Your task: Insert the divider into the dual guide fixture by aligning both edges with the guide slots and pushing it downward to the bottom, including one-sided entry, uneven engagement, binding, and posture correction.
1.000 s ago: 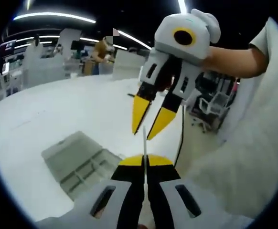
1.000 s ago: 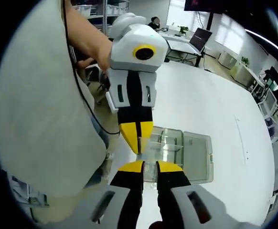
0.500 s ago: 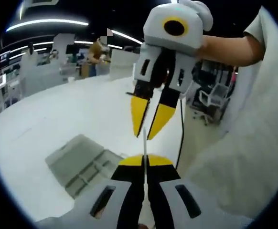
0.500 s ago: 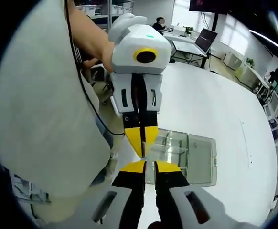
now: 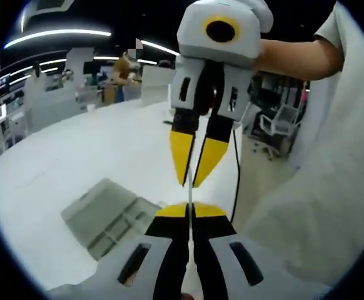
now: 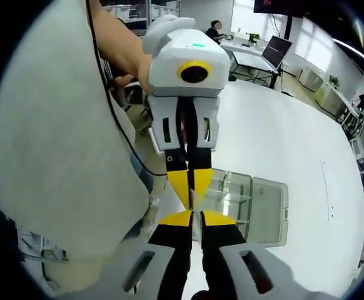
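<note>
Divider (image 5: 189, 192) pinched by left gripper (image 5: 189, 209); right gripper (image 5: 193, 182), parted, has neared it

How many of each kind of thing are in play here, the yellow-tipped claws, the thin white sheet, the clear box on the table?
Grippers with yellow tips: 2, the left gripper and the right gripper
Thin white divider held edge-on between them: 1
Clear fixture lying on the white table: 1
Total: 4 things, not counting the table
</note>
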